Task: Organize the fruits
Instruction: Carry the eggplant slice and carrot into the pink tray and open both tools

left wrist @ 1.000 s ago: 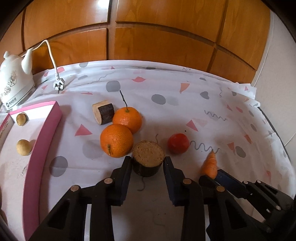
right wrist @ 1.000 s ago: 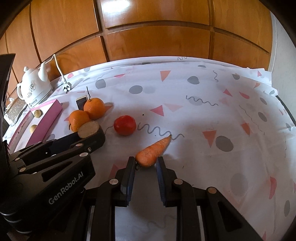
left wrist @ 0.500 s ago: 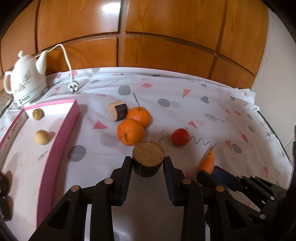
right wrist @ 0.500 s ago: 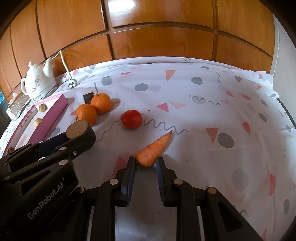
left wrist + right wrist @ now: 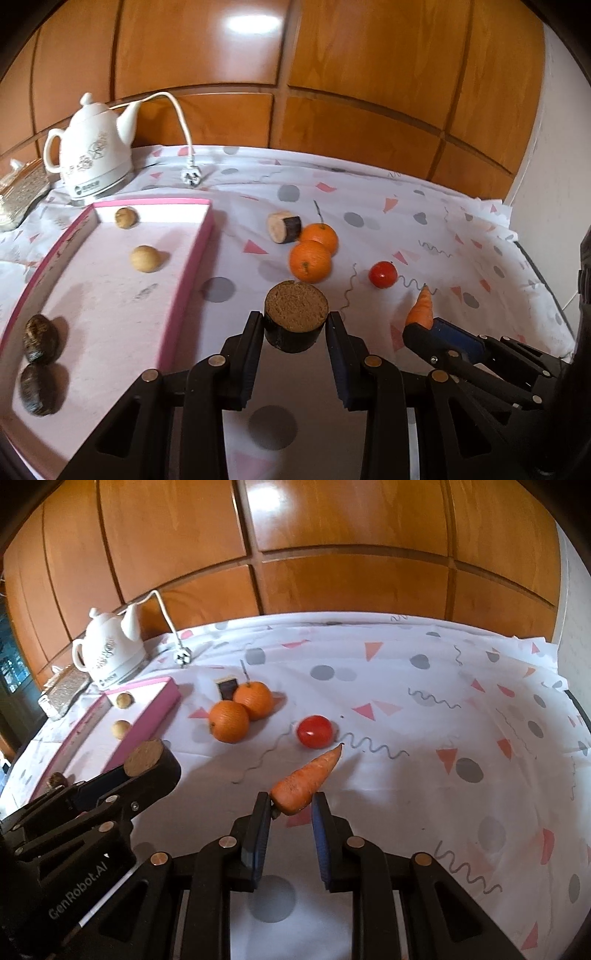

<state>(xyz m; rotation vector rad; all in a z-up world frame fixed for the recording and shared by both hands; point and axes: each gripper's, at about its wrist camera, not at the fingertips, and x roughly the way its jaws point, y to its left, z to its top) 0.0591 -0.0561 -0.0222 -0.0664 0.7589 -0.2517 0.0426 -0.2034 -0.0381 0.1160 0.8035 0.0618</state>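
Both grippers loaded and lifted off the counter (image 5: 369,206) (cloth white, with pink triangles and grey dots).

Left gripper (image 5: 295,325): fingers pinch a short dark-skinned cylinder with a tan cut face (image 5: 295,314), held by its sides, cut face tilted toward the camera. Right gripper (image 5: 291,805): fingers pinch the thick end of an orange carrot (image 5: 306,781), tip pointing far and right, most of its length beyond the pads.

Shallow pink-rimmed tray (image 5: 192,254) lies at the left, holding two pale round fruits (image 5: 146,258) and two dark oval ones (image 5: 40,343). Left on the cloth: two oranges (image 5: 310,260) touching each other, a second cut cylinder (image 5: 283,227) just behind them, a red tomato (image 5: 383,274) to the right. White kettle (image 5: 92,158) stands far left, beyond the tray.

Judgement: step in hand is carrying both pieces to the tray.

- Lead with the left; it is nearer the tray.
- Clear the pink rim before lowering.
- Set the cylinder on a bare patch in the middle, flat face down so it cannot roll.
- Carrot is held at one end (may pivot); keep it level, move slowly.
- Keep the grippers apart while crossing.
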